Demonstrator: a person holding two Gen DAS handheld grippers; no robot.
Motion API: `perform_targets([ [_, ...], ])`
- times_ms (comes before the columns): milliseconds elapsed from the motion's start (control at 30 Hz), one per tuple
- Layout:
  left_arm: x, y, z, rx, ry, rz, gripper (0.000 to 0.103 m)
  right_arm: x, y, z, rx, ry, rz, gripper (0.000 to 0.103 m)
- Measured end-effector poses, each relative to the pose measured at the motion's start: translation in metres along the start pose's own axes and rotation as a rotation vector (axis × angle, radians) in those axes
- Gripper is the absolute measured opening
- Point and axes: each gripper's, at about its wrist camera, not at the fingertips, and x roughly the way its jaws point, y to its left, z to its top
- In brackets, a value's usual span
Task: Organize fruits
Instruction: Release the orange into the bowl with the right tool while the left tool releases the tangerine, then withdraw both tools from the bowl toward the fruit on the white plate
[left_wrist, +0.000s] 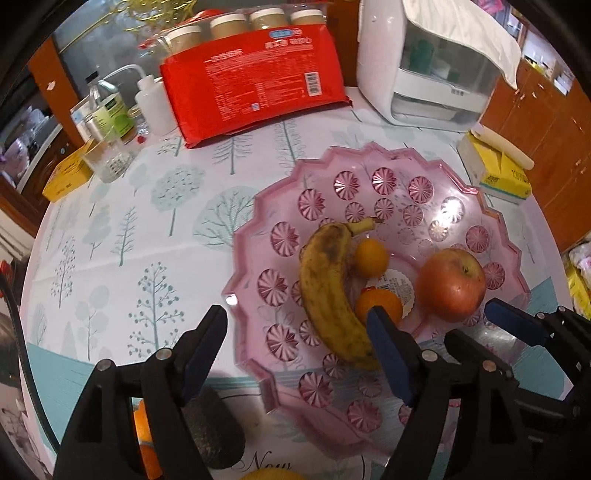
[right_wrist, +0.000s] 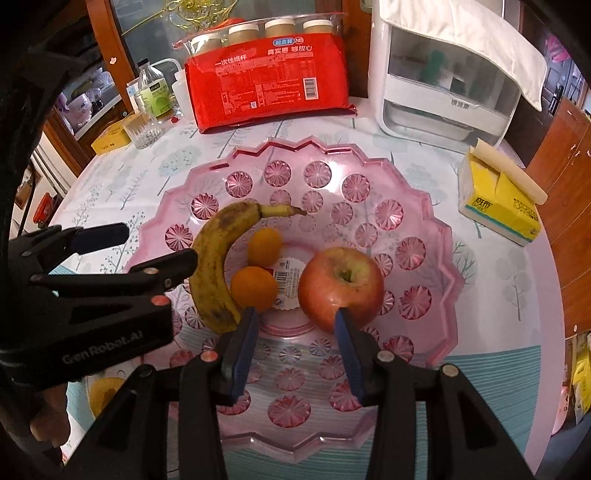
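Observation:
A pink cut-glass plate (left_wrist: 280, 206) (right_wrist: 417, 206) holds a spotted banana (left_wrist: 327, 288) (right_wrist: 210, 266), two small oranges (left_wrist: 371, 256) (right_wrist: 255, 288) and a red apple (left_wrist: 450, 290) (right_wrist: 341, 288). My left gripper (left_wrist: 295, 317) (right_wrist: 147, 247) hangs open over the plate's left rim. The banana's lower end lies by its right finger, not gripped. My right gripper (right_wrist: 297, 314) (left_wrist: 480, 325) stands over the plate's near side with a gap between its pads and nothing in it. The apple sits just beyond its right fingertip. A dark avocado (left_wrist: 214, 428) and another orange (left_wrist: 142, 424) lie off the plate, under my left gripper.
A red pack of paper cups (left_wrist: 255, 92) (right_wrist: 266, 85) and a white appliance (right_wrist: 439, 74) stand at the back. A yellow tissue box (right_wrist: 498, 199) is at the right. A glass (right_wrist: 142, 129), bottles and a yellow box (left_wrist: 66, 177) are at the left. A yellow fruit (right_wrist: 103, 391) lies near the front.

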Motion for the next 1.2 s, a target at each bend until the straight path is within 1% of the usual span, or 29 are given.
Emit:
perform_targets([
  [433, -0.031, 0.02, -0.021, -0.04, -0.027, 0.019, 0.077, -0.022, 0.008, -0.001, 0.022, -0.031, 0.011, 0.044],
  [533, -0.041, 0.026, -0.027, -0.055, -0.03, 0.013, 0.078, -0.029, 0.01, -0.001, 0.031, -0.034, 0.008, 0.044],
  [600, -0.05, 0.032, -0.032, -0.064, -0.042, 0.015, 0.078, -0.037, 0.012, -0.002, 0.036, -0.048, 0.011, 0.044],
  [733, -0.069, 0.043, -0.039, -0.085, -0.069, 0.022, 0.083, -0.053, 0.017, -0.003, 0.034, -0.076, 0.01, 0.044],
  [1033, -0.116, 0.071, -0.058, -0.137, -0.136, 0.003, 0.083, -0.086, 0.034, -0.01, 0.036, -0.127, 0.014, 0.044],
  [1200, -0.141, 0.087, -0.069, -0.157, -0.175, 0.005, 0.085, -0.105, 0.047, -0.013, 0.025, -0.159, 0.01, 0.044],
])
